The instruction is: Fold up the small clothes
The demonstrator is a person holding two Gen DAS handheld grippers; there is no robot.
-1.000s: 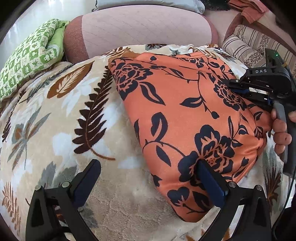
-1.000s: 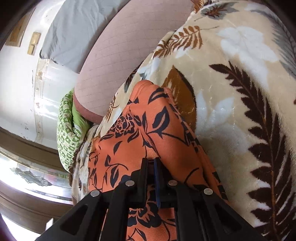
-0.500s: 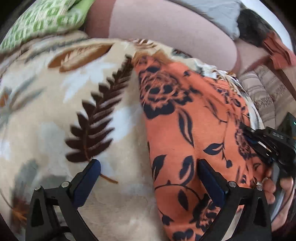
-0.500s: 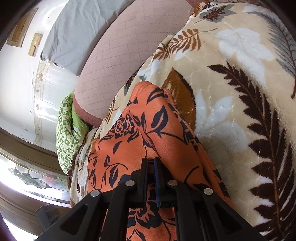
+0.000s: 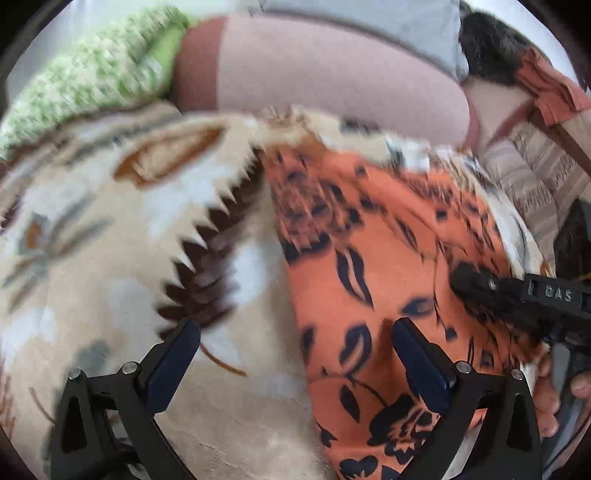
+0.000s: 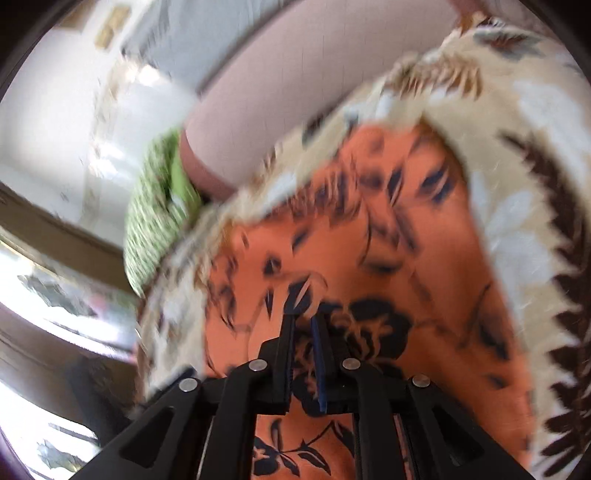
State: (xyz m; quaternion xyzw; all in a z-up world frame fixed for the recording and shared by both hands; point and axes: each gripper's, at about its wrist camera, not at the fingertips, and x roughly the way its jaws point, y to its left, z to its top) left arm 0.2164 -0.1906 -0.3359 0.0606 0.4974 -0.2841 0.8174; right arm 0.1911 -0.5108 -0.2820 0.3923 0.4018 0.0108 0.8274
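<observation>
Left wrist view, blurred: orange cloth point(image 5: 373, 266) with dark flower print lies on the leaf-print blanket point(image 5: 122, 229), spread flat. Landmark = the cloth. Left gripper point(image 5: 295, 354) stands wide open with nothing held: its right finger is over the cloth's near part, its left finger over bare blanket beside the cloth's left edge. Right gripper point(image 5: 465, 280) comes in from the cloth's right side, tip over the print; the letters "DAS" read on its black body. A hand point(image 5: 554, 391) holds its handle past the cloth's right edge.

Beyond the cloth's far edge: pink bolster point(image 5: 332, 74), touching the blanket. Green patterned pillow point(image 5: 92, 77) beyond and left. Striped cushion point(image 5: 532, 173) beyond and right, rust-coloured fabric point(image 5: 546, 88) above it, grey pillow point(image 5: 369, 14) behind the bolster.

Right wrist view, also blurred: right gripper point(image 6: 304, 321) jaws have just been opening, now a narrow gap. Cloth point(image 6: 369, 240) sits right under the tips; cannot tell if any fabric is pinched between them. Nothing lies on top of the cloth.
</observation>
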